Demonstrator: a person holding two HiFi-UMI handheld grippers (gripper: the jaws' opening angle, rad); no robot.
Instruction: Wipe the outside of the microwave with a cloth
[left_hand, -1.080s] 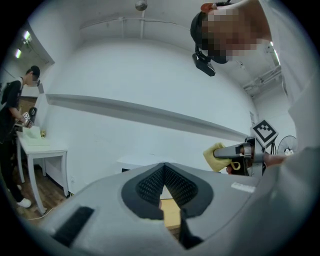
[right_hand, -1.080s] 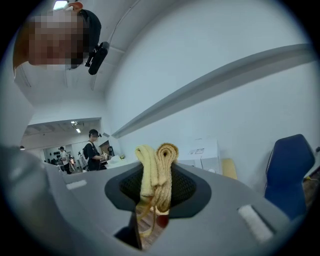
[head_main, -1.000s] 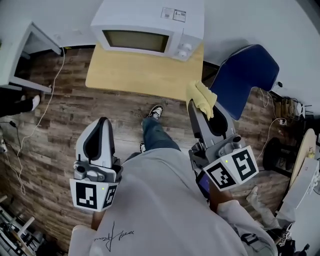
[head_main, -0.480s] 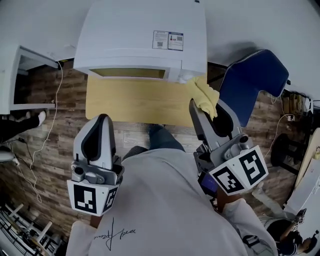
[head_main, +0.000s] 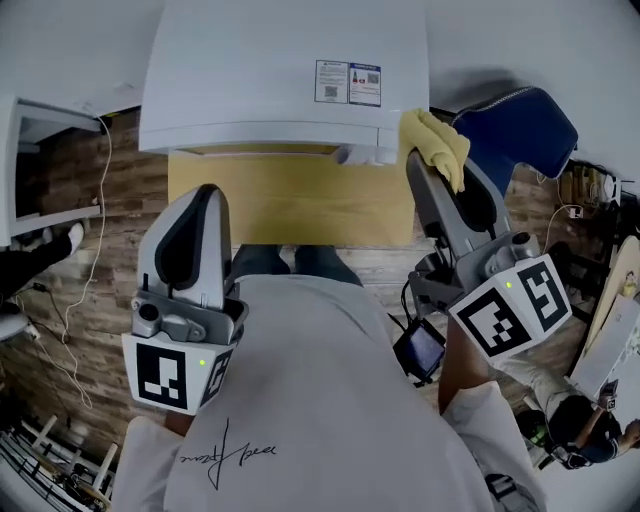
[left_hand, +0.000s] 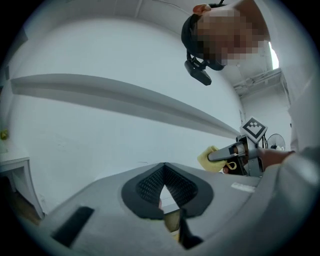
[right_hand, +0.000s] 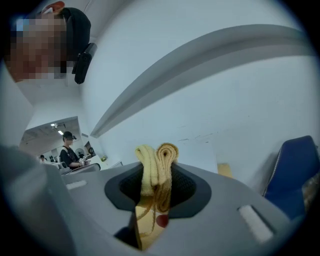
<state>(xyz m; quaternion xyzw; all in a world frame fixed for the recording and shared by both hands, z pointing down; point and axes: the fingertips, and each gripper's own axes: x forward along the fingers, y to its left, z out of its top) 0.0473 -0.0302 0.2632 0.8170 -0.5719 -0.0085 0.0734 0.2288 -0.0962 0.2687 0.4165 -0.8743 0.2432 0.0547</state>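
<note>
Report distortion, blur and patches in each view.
Head view: fisheye bends the microwave, lower corners dark; left gripper view: round vignette, mosaic patch at top; right gripper view: same vignette, cloth sharp between the jaws, mosaic patch upper left.

A white microwave (head_main: 280, 80) sits on the wooden counter (head_main: 290, 205). A folded yellow cloth (head_main: 437, 138), pinched in the right claw (head_main: 428, 158), is by its front right corner.

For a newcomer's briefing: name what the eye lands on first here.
The folded yellow cloth stands out, pinched in the right gripper near the front right corner of the big white boxy microwave. That microwave fills the top of the head view, on a pale wooden table. The left gripper is shut, empty.
</note>
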